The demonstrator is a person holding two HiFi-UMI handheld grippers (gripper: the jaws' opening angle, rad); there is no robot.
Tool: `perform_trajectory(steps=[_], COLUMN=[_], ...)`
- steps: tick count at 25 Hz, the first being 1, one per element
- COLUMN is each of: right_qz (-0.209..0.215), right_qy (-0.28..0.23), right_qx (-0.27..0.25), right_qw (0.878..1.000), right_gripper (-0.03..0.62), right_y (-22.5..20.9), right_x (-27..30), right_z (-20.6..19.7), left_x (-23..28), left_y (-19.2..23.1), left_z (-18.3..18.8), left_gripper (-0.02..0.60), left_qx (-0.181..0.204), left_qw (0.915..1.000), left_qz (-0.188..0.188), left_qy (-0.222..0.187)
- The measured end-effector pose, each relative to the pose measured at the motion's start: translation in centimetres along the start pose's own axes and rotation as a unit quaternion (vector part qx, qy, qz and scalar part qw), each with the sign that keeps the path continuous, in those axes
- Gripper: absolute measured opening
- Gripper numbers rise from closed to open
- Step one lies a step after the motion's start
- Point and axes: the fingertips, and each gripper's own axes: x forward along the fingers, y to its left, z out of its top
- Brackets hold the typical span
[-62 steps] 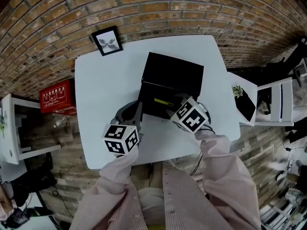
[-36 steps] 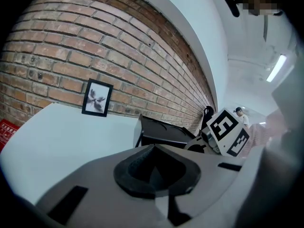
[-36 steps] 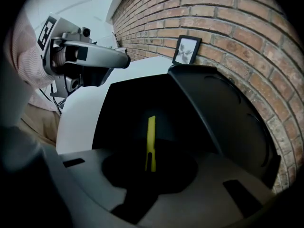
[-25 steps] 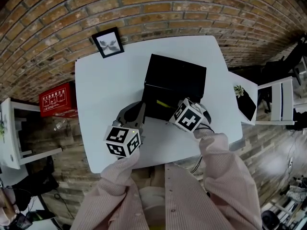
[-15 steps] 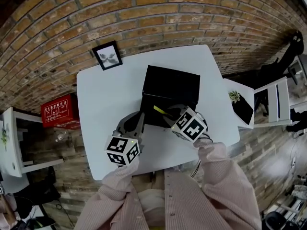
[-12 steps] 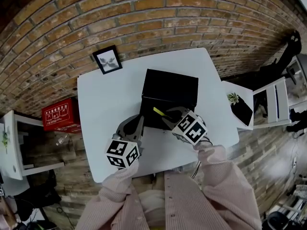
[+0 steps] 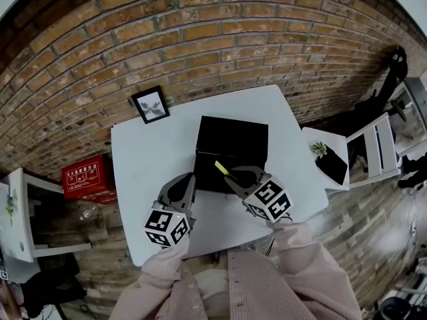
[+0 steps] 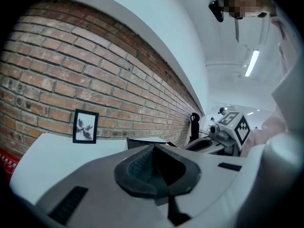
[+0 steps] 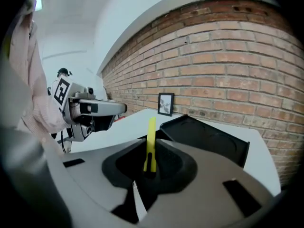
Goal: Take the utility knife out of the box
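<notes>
From the head view, the right gripper (image 7: 231,176) has its jaws clamped on the yellow utility knife (image 7: 221,168). The knife pokes out ahead of the jaw tips, over the near edge of the black box (image 7: 230,142). The left gripper (image 7: 189,180) sits just beside the box's near left corner on the white surface (image 7: 143,159), with nothing reaching out past its jaws.

In the left gripper view, the left gripper (image 8: 154,148) has its jaws together with nothing between them. The box (image 8: 142,140) lies just beyond the tips, and the right gripper (image 8: 213,141) is off to the right.

In the right gripper view, the utility knife (image 9: 150,144) is pinched by its lower end between the pads of the right gripper (image 9: 150,167). The rest stands up and forward of the jaws, apparently clear of the box (image 9: 206,137) beyond them.

The knife looks slim, light and stiff, with a smooth plastic body. Held only at one end, it could pivot or slide in the jaws. A hold nearer the middle, across the flat sides, would probably be steadier. I cannot tell which end carries the blade.
</notes>
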Motion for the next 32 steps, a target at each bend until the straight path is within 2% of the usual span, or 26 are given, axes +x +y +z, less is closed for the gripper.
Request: perform_trajectory(steps=[7,15,21,32], right_qz=[-0.038,-0.095,-0.130,-0.178], right_qy=[-0.091,-0.182,-0.238,-0.296], right_qx=[0.063,0.108,0.118,0.111], right_qw=[0.993,0.973,0.955,0.932], right_gripper=[0.063,0.063,0.063,0.063], right_y=[-0.2,-1.2,-1.8,-2.0], right_x=[-2.5,-6.2,-9.3,-13.9], right_z=[1.9,4.0,5.6,7.2], left_x=[-1.1,-2.4,-3.5,-5.8], left_y=[-0.2,-0.5,-0.7,-0.7], left_z=[1.4,3.8,5.4,8.1], left_gripper=[-0.008,-0.008,-0.008,-0.008], left_qx=[0.014,0.036,0.059,0.086], left_qw=[0.9998,0.9984,0.9964,0.9914], left_qz=[0.003,0.011,0.021,0.043], left_qy=[-0.016,-0.041,-0.057,-0.088])
